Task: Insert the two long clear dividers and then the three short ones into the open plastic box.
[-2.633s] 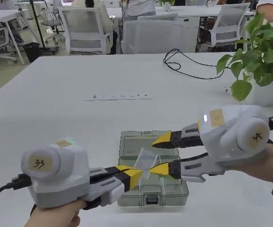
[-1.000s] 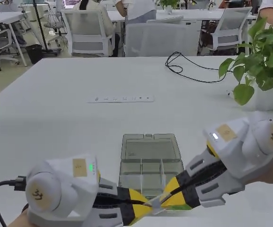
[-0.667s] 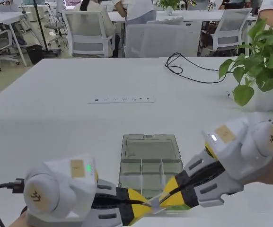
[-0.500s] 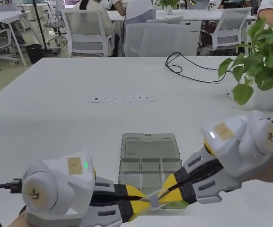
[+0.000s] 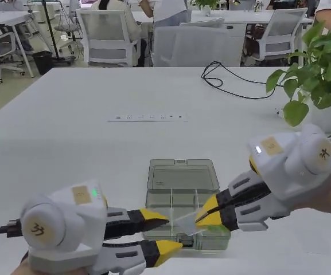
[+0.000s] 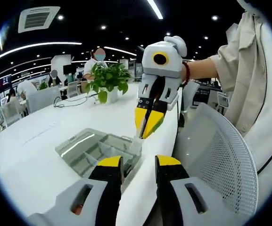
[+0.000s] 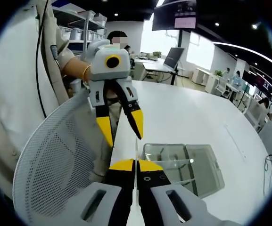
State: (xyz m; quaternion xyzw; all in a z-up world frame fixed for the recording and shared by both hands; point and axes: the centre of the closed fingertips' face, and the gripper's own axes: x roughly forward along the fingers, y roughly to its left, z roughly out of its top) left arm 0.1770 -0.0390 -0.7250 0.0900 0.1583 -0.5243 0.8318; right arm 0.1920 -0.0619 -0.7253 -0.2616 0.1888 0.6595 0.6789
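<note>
Left gripper (image 5: 160, 232) sits at the near-left corner of the plastic box (image 5: 182, 172), jaws well apart and holding nothing. The box lies open with seated dividers (image 5: 171, 197) already crossing its tray: I judge both long ones are in, but I cannot count the short ones. Right gripper (image 5: 204, 216) hangs over the box's near-right edge, jaws pinched on a short clear divider (image 5: 187, 222) that is not yet slotted, so the task looks late.

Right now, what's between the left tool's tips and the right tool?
In the head view: the clear divider, gripped by the right tool, its free end pointing at the open left tool, by the plastic box's near edge.
</note>
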